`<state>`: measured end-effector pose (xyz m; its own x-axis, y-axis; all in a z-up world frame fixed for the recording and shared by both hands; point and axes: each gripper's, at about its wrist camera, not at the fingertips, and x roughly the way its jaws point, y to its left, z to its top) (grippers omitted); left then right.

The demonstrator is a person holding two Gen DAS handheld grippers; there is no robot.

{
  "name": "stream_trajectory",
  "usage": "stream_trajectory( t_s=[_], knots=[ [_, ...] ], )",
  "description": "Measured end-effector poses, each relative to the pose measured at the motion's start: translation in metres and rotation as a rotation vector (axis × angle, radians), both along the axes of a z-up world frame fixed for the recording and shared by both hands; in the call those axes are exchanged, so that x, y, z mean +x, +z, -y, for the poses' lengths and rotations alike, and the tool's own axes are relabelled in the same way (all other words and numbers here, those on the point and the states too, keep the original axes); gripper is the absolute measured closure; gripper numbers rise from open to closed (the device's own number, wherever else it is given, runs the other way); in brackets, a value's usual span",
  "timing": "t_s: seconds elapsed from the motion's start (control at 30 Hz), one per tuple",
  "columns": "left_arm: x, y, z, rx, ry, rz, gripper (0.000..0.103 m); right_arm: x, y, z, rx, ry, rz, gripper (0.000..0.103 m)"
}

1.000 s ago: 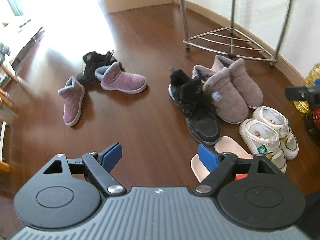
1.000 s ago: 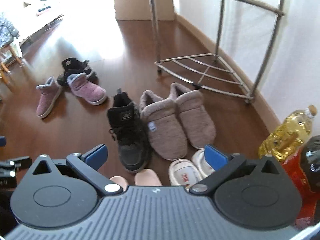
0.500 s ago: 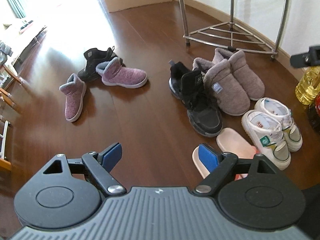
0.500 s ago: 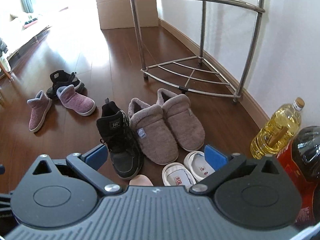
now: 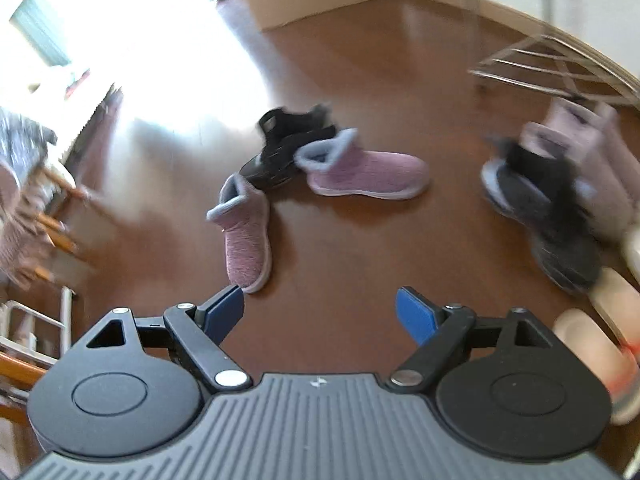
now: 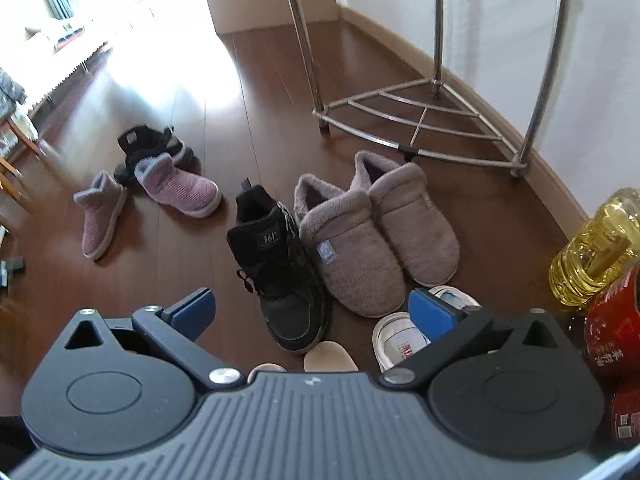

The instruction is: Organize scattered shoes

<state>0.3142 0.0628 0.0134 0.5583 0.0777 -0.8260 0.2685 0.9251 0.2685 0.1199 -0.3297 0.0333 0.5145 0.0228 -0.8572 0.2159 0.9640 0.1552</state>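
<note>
Hovering with jaws spread and nothing between them, the left gripper (image 5: 320, 308) faces the stray pink boot (image 5: 246, 242) lying apart from its mate (image 5: 368, 176), likely its next pickup, while the right gripper (image 6: 312, 312), equally empty, overlooks the tidy row where the black sneaker (image 6: 280, 268) waits.

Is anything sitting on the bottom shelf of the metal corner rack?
No, the metal corner rack's bottom shelf shows only bare bars, with the shoes all down on the floor.

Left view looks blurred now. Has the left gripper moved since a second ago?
Yes. The left gripper swung left: the metal rack slid toward the frame's right edge.
</note>
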Motion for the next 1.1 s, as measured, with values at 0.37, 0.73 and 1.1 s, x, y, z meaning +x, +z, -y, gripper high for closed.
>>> stream_trajectory(
  t_s=[0.37, 0.73, 1.1],
  knots=[
    [0.306, -0.092, -0.022, -0.087, 0.068, -0.026, 0.025, 0.068, -0.097, 0.01, 0.044, -0.068, -0.327, 0.001],
    [0.442, -0.205, -0.012, 0.089, 0.119, -0.142, 0.076, 0.066, -0.113, 0.014, 0.139, -0.343, -0.406, 0.001],
    [0.401, -0.143, -0.078, -0.262, 0.347, 0.037, 0.085, 0.072, -0.107, -0.001, 0.158, -0.217, -0.346, 0.001]
  ],
)
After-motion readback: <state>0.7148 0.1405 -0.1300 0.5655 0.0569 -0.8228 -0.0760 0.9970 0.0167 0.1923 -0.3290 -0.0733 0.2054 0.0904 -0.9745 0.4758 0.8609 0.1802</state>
